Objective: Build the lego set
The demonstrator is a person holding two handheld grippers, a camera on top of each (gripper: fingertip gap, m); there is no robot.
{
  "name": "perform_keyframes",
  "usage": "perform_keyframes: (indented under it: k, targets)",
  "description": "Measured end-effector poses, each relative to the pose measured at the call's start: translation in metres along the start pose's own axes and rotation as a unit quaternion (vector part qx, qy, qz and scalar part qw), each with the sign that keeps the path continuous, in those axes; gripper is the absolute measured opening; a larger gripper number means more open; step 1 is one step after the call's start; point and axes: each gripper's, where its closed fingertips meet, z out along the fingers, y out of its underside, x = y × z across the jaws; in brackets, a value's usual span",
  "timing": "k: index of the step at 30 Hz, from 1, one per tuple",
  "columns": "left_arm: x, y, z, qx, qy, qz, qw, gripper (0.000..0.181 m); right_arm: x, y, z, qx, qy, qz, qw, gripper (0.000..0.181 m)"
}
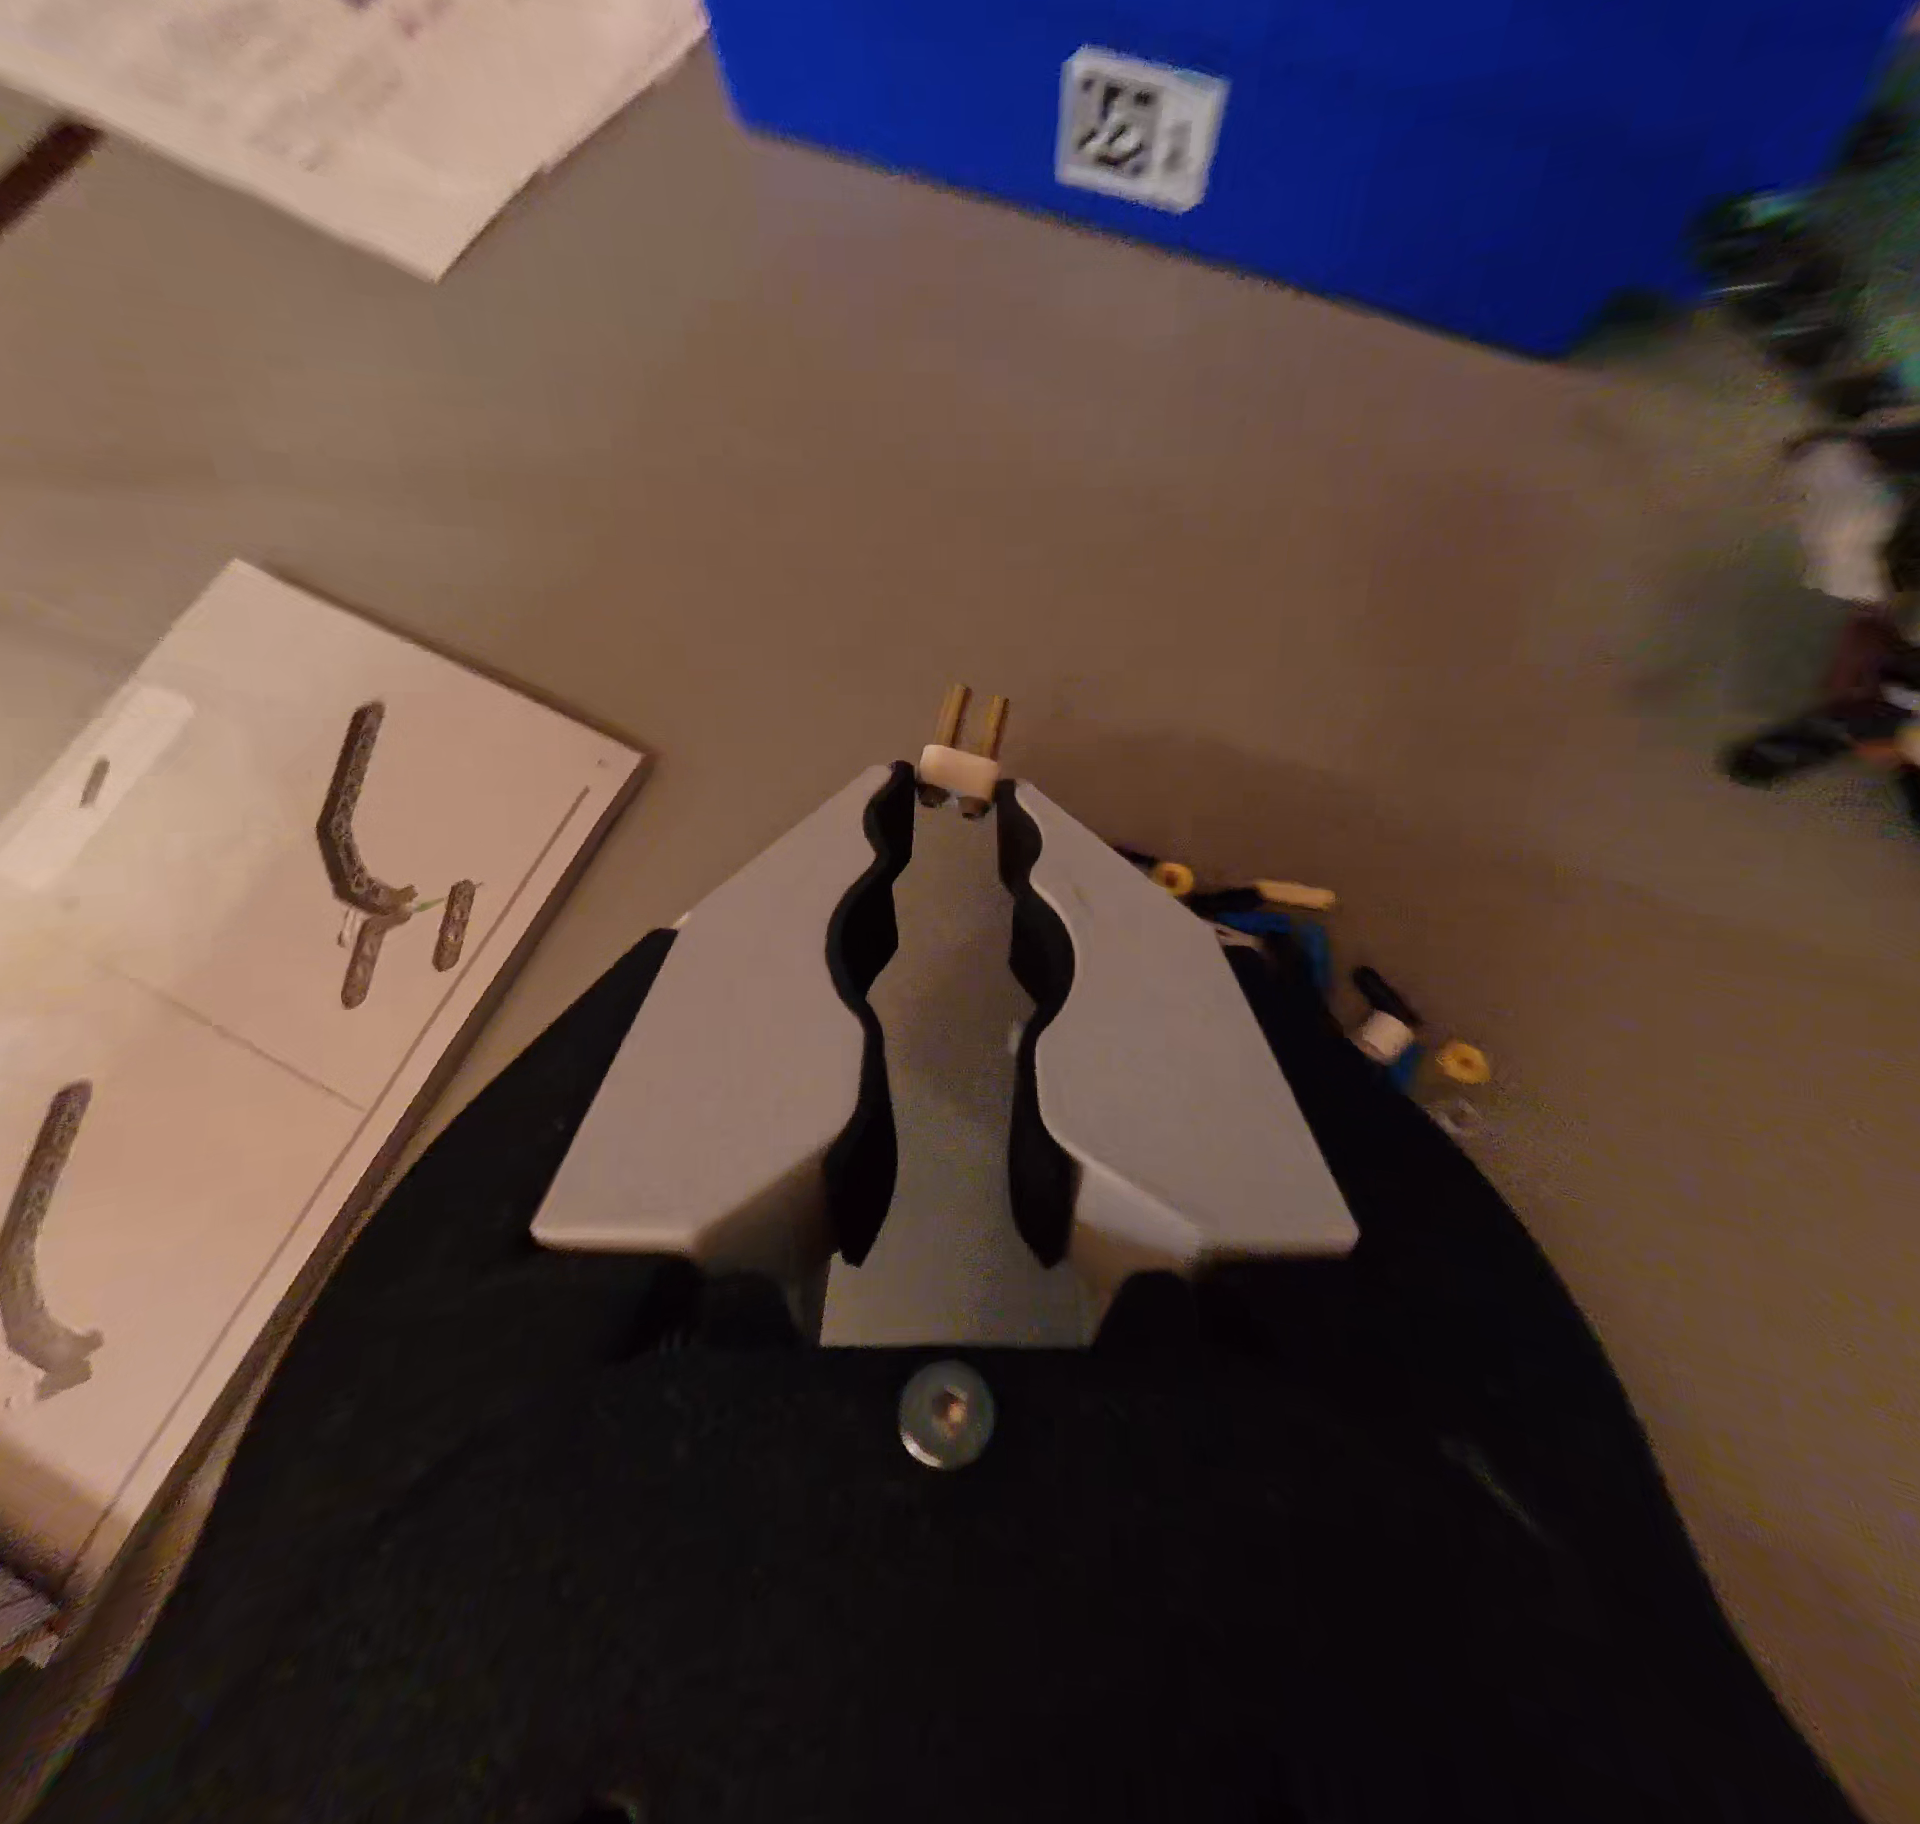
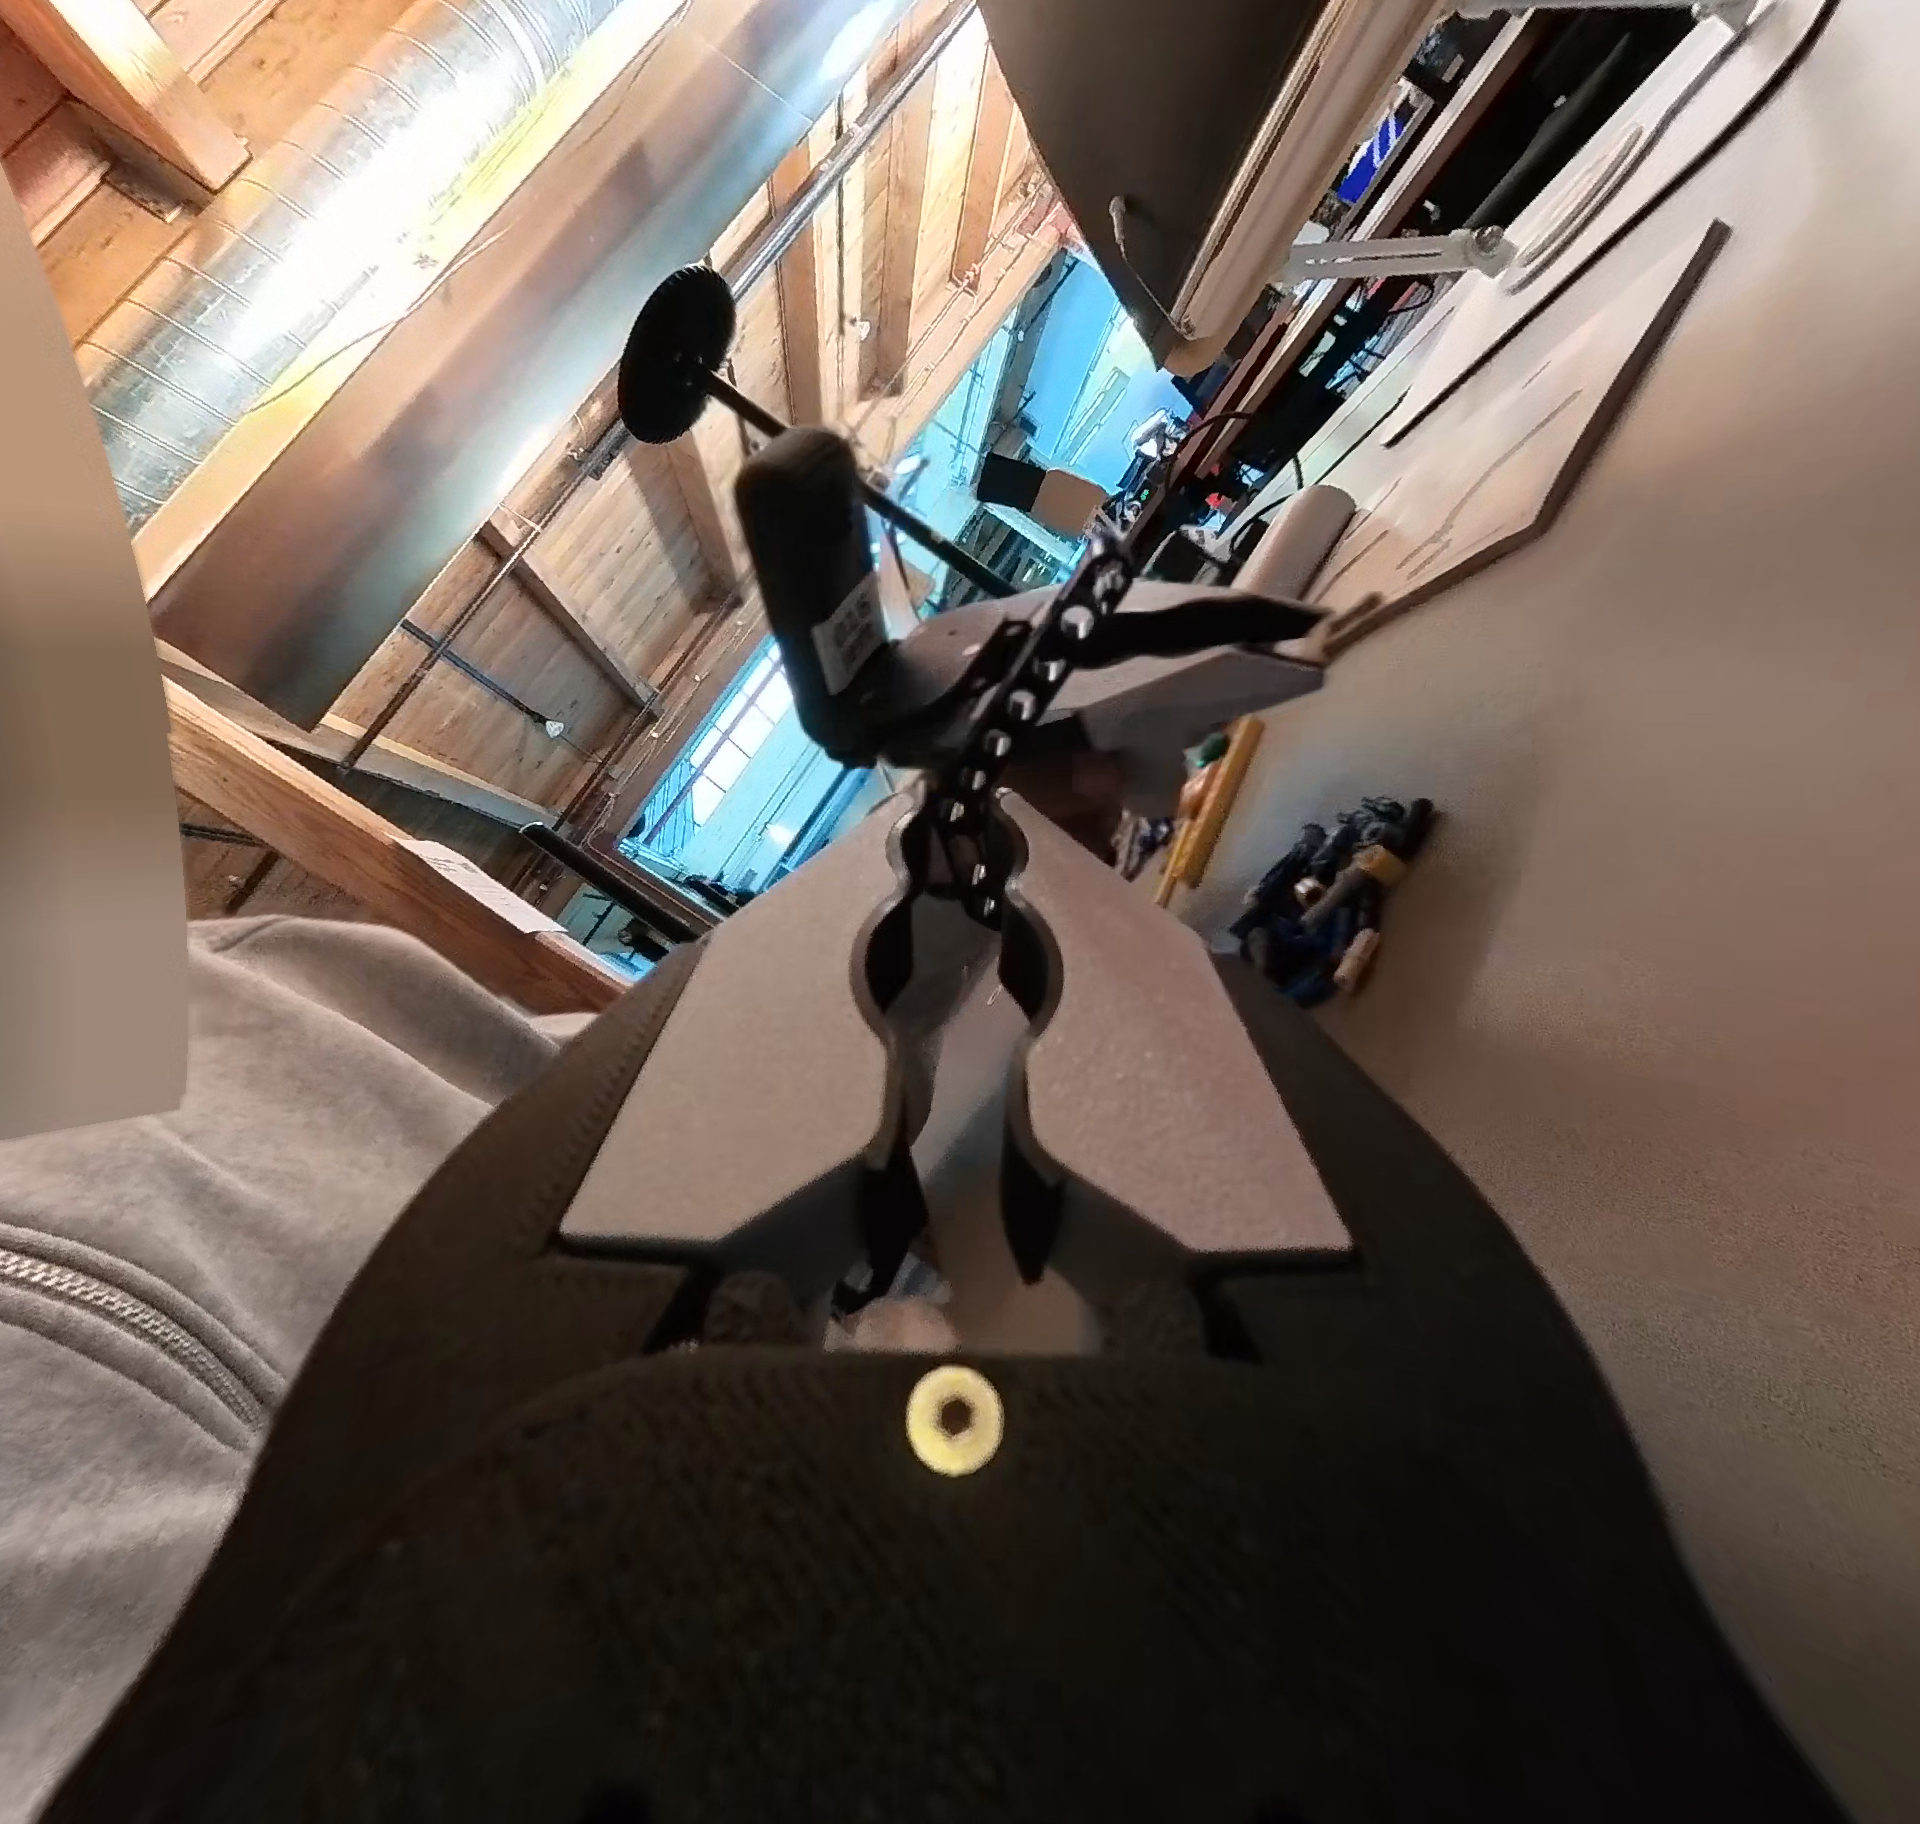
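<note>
My left gripper (image 1: 956, 792) is shut on a small white connector (image 1: 958, 764) with two tan pins (image 1: 975, 720) sticking forward, held above the grey table (image 1: 935, 424). My right gripper (image 2: 956, 844) is shut on a black beam with holes (image 2: 1039, 673), lifted off the table with the view tilted. Beyond the beam are a black gear (image 2: 675, 351) on a thin axle (image 2: 914, 527) and a dark cylinder with a sticker (image 2: 821, 590). The left gripper also shows in the right wrist view (image 2: 1226, 657), just behind the beam. How the gear and cylinder join the beam is hidden.
An open instruction booklet (image 1: 260, 891) lies at the left, a paper sheet (image 1: 343, 39) at the far left, a blue box (image 1: 1299, 60) at the back. Loose small pieces (image 1: 1299, 927) lie right of my left gripper and in the right wrist view (image 2: 1330, 901). A blurred dark build (image 1: 1849, 527) is at the right edge. A grey sleeve (image 2: 208, 1099) is near.
</note>
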Motion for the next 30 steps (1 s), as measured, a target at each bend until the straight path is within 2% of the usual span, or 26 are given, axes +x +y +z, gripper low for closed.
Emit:
perform_keyframes:
  k: [3, 5, 8, 12, 14, 16, 21, 25, 30]
  targets:
    - [0.029, -0.002, -0.030, 0.054, 0.041, 0.053, 0.996, 0.015, -0.006, 0.000, 0.000, -0.004, -0.004, 0.007, 1.000, 0.007]
    - [0.051, 0.000, -0.051, 0.101, 0.069, 0.050, 0.991, 0.015, -0.012, -0.001, 0.001, -0.006, -0.020, 0.025, 0.999, 0.007]
    - [0.085, 0.002, -0.082, 0.172, 0.119, 0.014, 0.978, 0.015, -0.028, -0.001, 0.002, -0.003, -0.092, 0.082, 0.992, 0.006]
    - [0.116, 0.011, -0.111, 0.242, 0.139, 0.026, 0.960, 0.014, -0.062, 0.007, 0.002, -0.020, -0.211, 0.088, 0.973, 0.007]
    - [0.123, 0.020, -0.121, 0.267, 0.135, 0.028, 0.954, 0.014, -0.067, 0.013, 0.005, -0.036, -0.221, 0.080, 0.971, 0.006]
    - [0.125, 0.029, -0.127, 0.283, 0.115, 0.029, 0.952, 0.014, -0.069, 0.024, 0.011, -0.061, -0.219, 0.057, 0.972, 0.006]
    - [0.130, 0.028, -0.143, 0.289, 0.078, 0.066, 0.952, 0.014, -0.080, 0.044, 0.022, -0.099, -0.239, 0.024, 0.966, 0.006]
    - [0.133, 0.031, -0.145, 0.308, 0.095, 0.047, 0.946, 0.014, -0.082, 0.054, 0.027, -0.118, -0.247, 0.014, 0.962, 0.006]
    - [0.134, 0.034, -0.137, 0.295, 0.095, 0.048, 0.950, 0.014, -0.079, 0.058, 0.027, -0.126, -0.239, 0.001, 0.963, 0.006]
